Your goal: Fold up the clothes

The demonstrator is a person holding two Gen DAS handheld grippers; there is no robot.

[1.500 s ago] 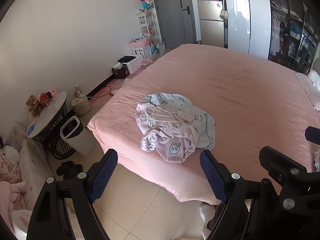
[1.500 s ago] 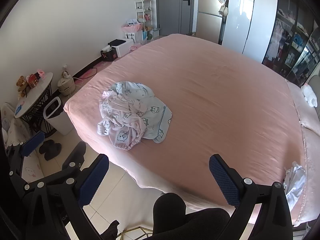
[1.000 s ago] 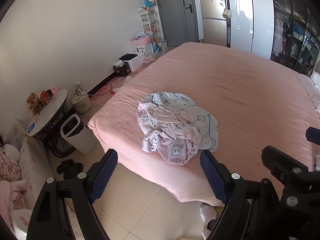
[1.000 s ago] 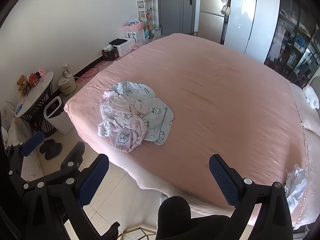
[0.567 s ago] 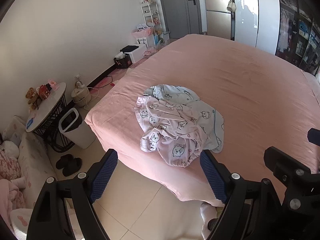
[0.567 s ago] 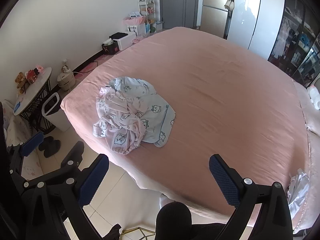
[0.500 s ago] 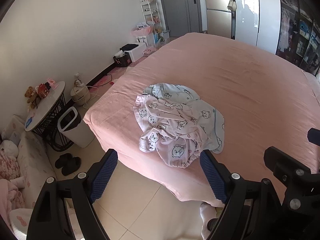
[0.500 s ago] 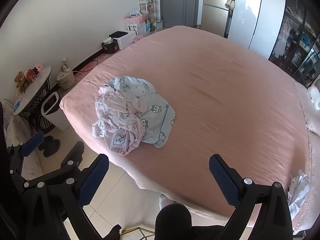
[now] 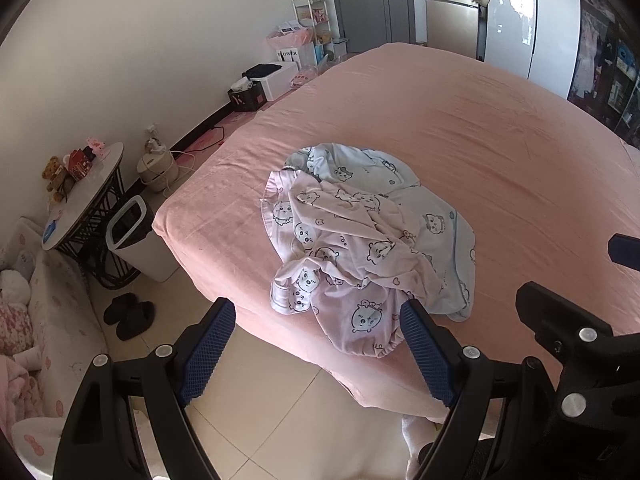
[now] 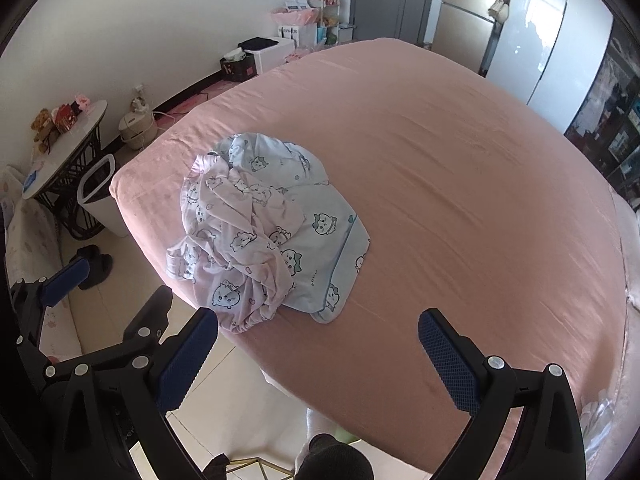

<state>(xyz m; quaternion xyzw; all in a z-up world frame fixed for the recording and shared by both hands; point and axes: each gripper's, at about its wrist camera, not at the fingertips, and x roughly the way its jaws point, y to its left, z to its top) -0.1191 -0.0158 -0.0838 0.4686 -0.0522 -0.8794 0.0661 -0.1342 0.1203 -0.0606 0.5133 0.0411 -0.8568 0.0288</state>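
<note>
A crumpled heap of clothes (image 9: 360, 236), a pink piece with cartoon bears over a pale blue one (image 10: 320, 240), lies near the front left corner of the pink bed (image 9: 500, 140). My left gripper (image 9: 318, 322) hangs open above the bed's front edge, just short of the heap, with nothing between its blue pads. My right gripper (image 10: 316, 334) is open too, over the bed's edge right of the heap (image 10: 256, 232), and holds nothing. Part of the right gripper's frame (image 9: 560, 328) shows at the right of the left wrist view.
Left of the bed stand a white bin (image 9: 136, 236), a round side table with toys (image 9: 80, 196), black slippers (image 9: 130, 314) and a floral sofa (image 9: 48, 320). A shelf, door and fridge (image 10: 460, 28) line the far wall. A crumpled silvery thing (image 10: 596, 412) lies at the bed's right edge.
Both grippers have come forward and down toward the bed. The heap of clothes looms larger and nearer in both views. Both stay open.
</note>
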